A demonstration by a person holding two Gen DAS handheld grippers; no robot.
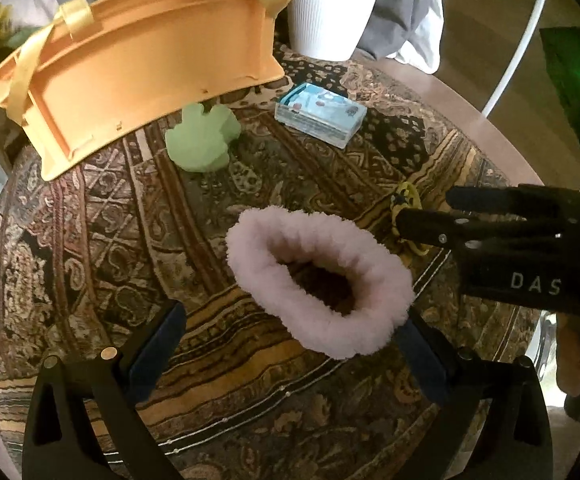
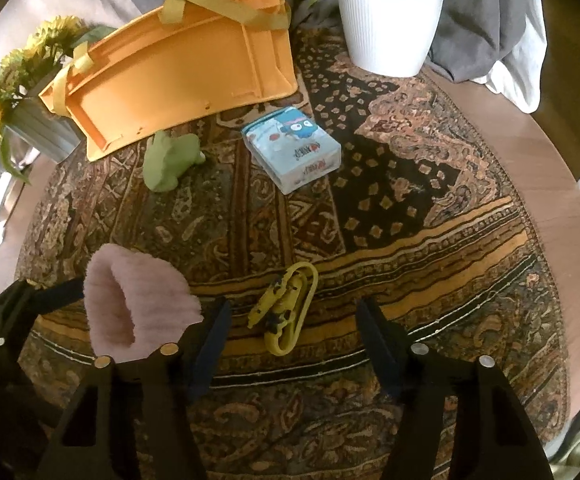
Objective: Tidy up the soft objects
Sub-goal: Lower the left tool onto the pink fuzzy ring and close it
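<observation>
A fluffy pink ring (image 1: 322,280) rests on the patterned cloth between the fingers of my left gripper (image 1: 292,314). The jaws stand wide, the right pad close against the ring's rim and the left pad apart from it. In the right wrist view the pink ring (image 2: 138,308) is at lower left. My right gripper (image 2: 293,306) is open around a yellow clip with dark spots (image 2: 286,308), neither pad touching it. The left wrist view shows the right gripper (image 1: 422,208) over that yellow clip (image 1: 406,216). A green soft toy (image 1: 202,136) (image 2: 170,156) lies by the orange bag.
An orange bag with yellow straps (image 1: 142,64) (image 2: 186,72) lies on its side at the back. A tissue pack (image 1: 322,114) (image 2: 294,148) sits mid-table. A white plant pot (image 2: 390,16) stands behind, sunflowers in a grey box (image 2: 18,92) at far left. The table edge (image 2: 550,184) curves right.
</observation>
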